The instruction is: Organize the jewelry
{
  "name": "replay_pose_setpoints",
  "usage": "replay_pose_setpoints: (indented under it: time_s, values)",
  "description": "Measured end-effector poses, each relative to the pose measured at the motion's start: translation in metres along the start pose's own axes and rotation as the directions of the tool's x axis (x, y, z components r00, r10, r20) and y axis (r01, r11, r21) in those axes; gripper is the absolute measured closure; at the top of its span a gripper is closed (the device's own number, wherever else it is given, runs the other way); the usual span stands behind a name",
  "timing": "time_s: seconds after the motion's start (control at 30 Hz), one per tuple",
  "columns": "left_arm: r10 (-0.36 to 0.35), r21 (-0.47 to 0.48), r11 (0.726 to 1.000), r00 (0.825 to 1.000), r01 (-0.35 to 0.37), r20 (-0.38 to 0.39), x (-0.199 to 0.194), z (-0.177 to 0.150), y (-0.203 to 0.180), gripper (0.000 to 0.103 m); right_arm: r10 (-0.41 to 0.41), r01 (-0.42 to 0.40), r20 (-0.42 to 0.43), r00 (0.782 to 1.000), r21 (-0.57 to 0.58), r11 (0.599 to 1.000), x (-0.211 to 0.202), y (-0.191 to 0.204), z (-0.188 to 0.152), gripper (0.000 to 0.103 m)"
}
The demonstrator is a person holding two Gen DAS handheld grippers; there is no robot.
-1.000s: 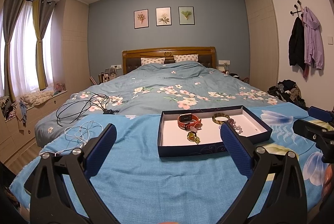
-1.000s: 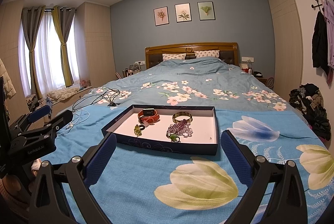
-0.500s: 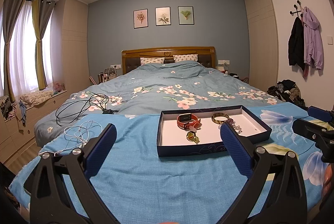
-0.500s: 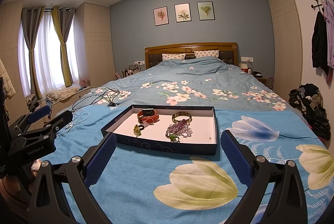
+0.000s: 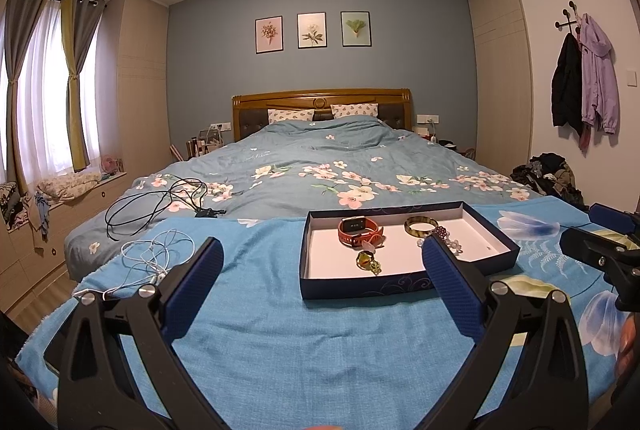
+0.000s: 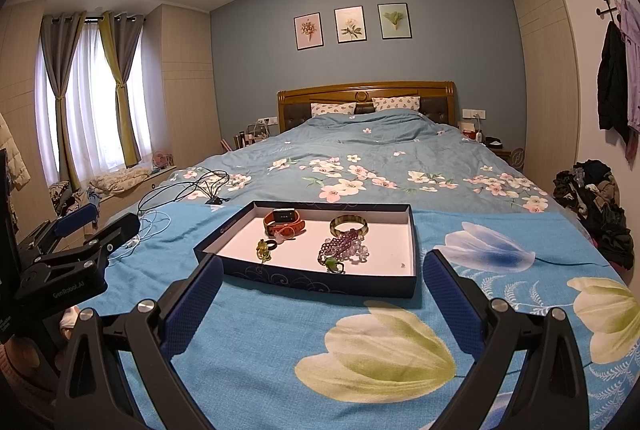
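I have both grippers hanging over the near end of the bed's light blue flower-print blanket (image 6: 256, 350), the left gripper (image 5: 322, 282) and the right gripper (image 6: 320, 294) each with its blue-padded jaws spread wide and nothing between them. The jewelry all lies inside the shallow dark blue cardboard box tray (image 6: 304, 284), which sits on the blanket ahead of me, toward its far edge. In the tray's far left part is the orange-strapped wristwatch (image 6: 285, 221); the greenish bangle bracelet (image 6: 349, 224) is at the far right; the string of purple beads (image 6: 344, 244) trails from the bangle toward the near wall; the small yellow-green pendant (image 6: 263, 249) lies near the left wall beside a dark ring. The pieces sit loosely, some touching, so I judge this fits either jewelry gathered but still to be sorted, or a tray already filled as wanted; the pictures do not settle which. Any reach into it would call for a low approach over the near wall and a narrow pinch, since the beads could snag. White earphone cables (image 5: 148, 262) lie off the tray's left on the blanket. Against the frames from a second ago, nothing has shifted: tray, pieces and both grippers match.
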State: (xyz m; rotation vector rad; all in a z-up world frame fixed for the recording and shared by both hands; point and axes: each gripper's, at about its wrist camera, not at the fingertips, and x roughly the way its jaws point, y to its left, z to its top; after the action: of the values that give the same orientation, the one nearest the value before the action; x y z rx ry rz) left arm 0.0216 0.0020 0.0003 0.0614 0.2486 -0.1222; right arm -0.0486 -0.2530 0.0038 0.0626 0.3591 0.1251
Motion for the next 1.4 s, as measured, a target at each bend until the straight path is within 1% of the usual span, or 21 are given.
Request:
replay_pose_setpoints:
  time_s: [0.67, 0.8, 0.93, 1.1, 1.17, 1.23, 1.3, 1.4]
  values:
    - [-0.003, -0.003, 1.000, 1.000, 0.003, -0.004, 0.001, -0.001, 0.000, 0.005, 0.002, -0.002, -0.004, 1.000, 0.003, 1.000, 0.000, -0.003, 0.002, 0.006]
    - [-0.014, -0.013, 1.000, 1.000, 0.014, -0.011, 0.002, -0.001, 0.002, 0.005, 0.001, -0.001, -0.005, 1.000, 0.003, 1.000, 0.000, -0.003, 0.003, 0.007]
    - [0.000, -0.011, 1.000, 1.000, 0.000, -0.003, 0.002, -0.001, 0.002, 0.005, 0.002, -0.002, -0.003, 1.000, 0.004, 1.000, 0.000, -0.003, 0.003, 0.006]
    - [-0.005, -0.004, 1.000, 1.000, 0.005, -0.007, 0.002, -0.003, 0.000, 0.005, 0.001, -0.001, -0.011, 1.000, 0.003, 1.000, 0.001, -0.002, 0.003, 0.006]
    - [0.004, -0.006, 1.000, 1.000, -0.004, -0.001, 0.001, -0.004, -0.001, 0.005, -0.002, 0.002, -0.011, 1.000, 0.001, 1.000, 0.002, -0.002, 0.003, 0.007]
    - [-0.015, -0.009, 1.000, 1.000, 0.015, -0.009, 0.002, -0.003, -0.001, 0.005, -0.003, 0.003, -0.015, 1.000, 0.003, 1.000, 0.003, -0.002, 0.004, 0.007]
    - [-0.041, -0.003, 0.999, 0.999, 0.041, -0.032, 0.005, -0.003, -0.003, 0.005, -0.003, 0.003, -0.021, 1.000, 0.007, 1.000, 0.005, -0.003, 0.004, 0.007]
    - [-0.054, -0.006, 0.999, 0.996, 0.054, -0.066, 0.010, -0.004, -0.005, 0.005, -0.008, 0.008, -0.027, 1.000, 0.008, 1.000, 0.006, -0.004, 0.003, 0.007]
